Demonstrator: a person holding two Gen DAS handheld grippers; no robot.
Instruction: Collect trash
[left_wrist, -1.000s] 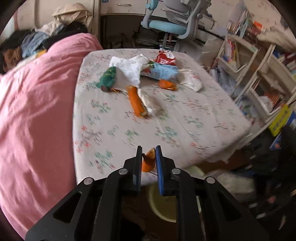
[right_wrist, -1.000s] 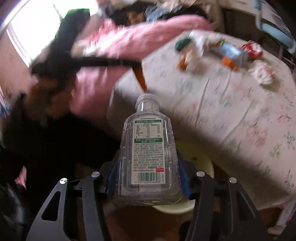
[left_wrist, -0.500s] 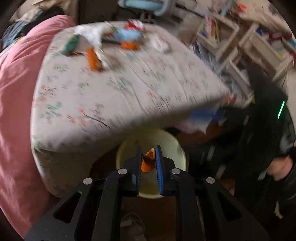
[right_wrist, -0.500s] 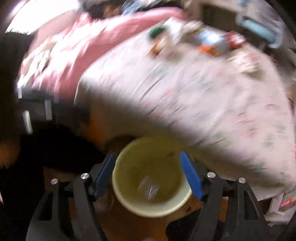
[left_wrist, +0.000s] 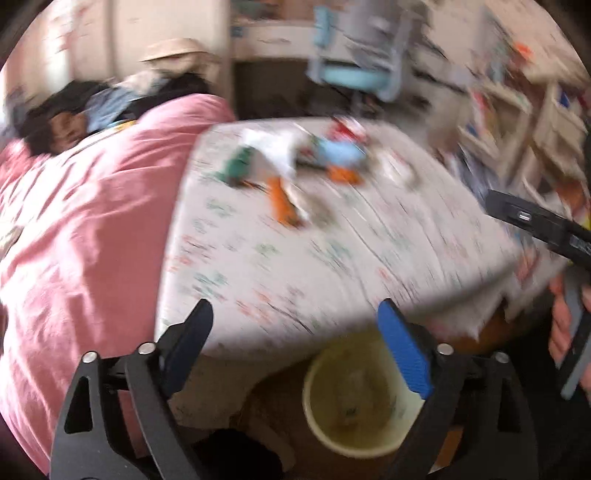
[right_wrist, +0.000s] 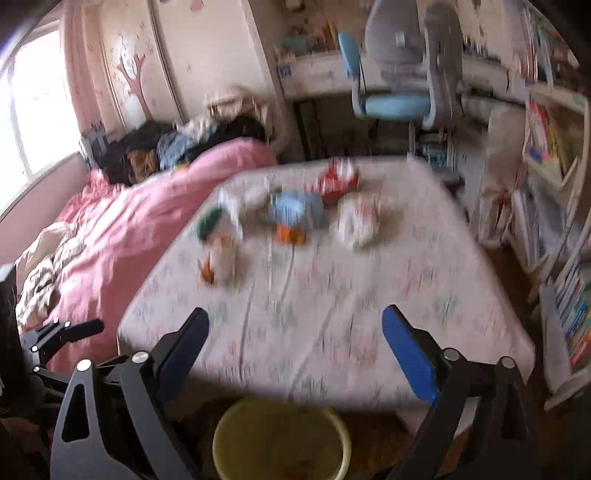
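**Both tongs wide and empty above the bin**

From my left wrist: my left tongs (left_wrist: 295, 325) are opening, the jaws spread far apart with nothing between them; just below and between the fingers stands the yellow bin (left_wrist: 354, 439) on the floor at the foot of the bed (left_wrist: 332, 266), with something pale lying in its bottom, too blurred to name; on the flowered sheet further off lies the trash, bunched near the far end: an orange wrapper (left_wrist: 281, 201), a green packet (left_wrist: 238, 168), white paper (left_wrist: 275, 147), a light blue packet (left_wrist: 338, 153) and a red packet (left_wrist: 349, 127); a pink duvet (left_wrist: 85, 229) covers the left half of the bed; at the right edge a hand (left_wrist: 561, 321) grips a dark handle.

From my right wrist: my right tongs (right_wrist: 295, 332) are opening as well, nothing between the jaws; the yellow bin shows at the bottom edge, close under the end of the bed; the same trash sits on the sheet well beyond the fingertips, the light blue packet in the middle, the red packet behind it, a crumpled white wrapper (right_wrist: 360, 223) to its right; my left tongs show at the left edge; a blue chair (right_wrist: 397, 105) stands past the bed; the whole view is smeared.
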